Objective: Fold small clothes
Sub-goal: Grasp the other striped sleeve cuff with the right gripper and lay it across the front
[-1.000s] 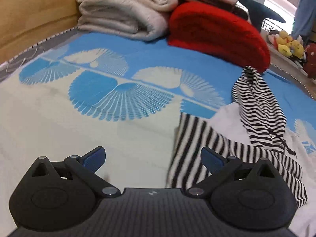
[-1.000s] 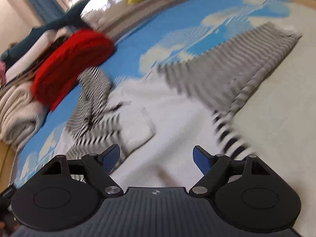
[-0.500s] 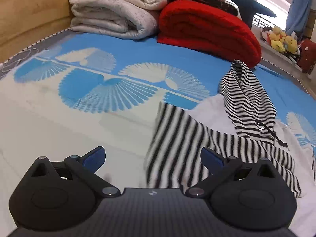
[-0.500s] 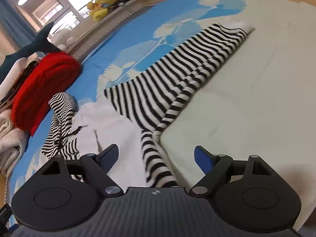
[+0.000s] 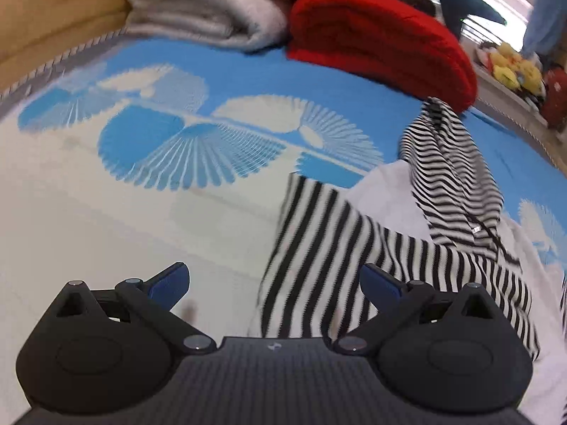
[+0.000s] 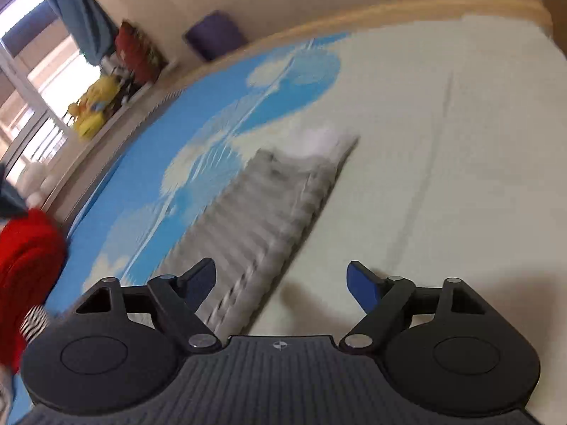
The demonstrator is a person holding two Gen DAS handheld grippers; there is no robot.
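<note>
My left gripper [image 5: 274,279] hangs with jaws released over the striped garment [image 5: 319,258] spread on the bed [image 5: 106,219]. My right gripper [image 6: 281,283], jaws empty and closing slightly, hovers by its blurred sleeve [image 6: 269,209]; red blanket [image 5: 382,46] lies beyond.

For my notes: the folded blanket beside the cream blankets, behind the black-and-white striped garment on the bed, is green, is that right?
Not quite: the folded blanket is red, not green, as the left wrist view shows. It does lie beside the cream blankets, behind the black-and-white striped garment.
</note>
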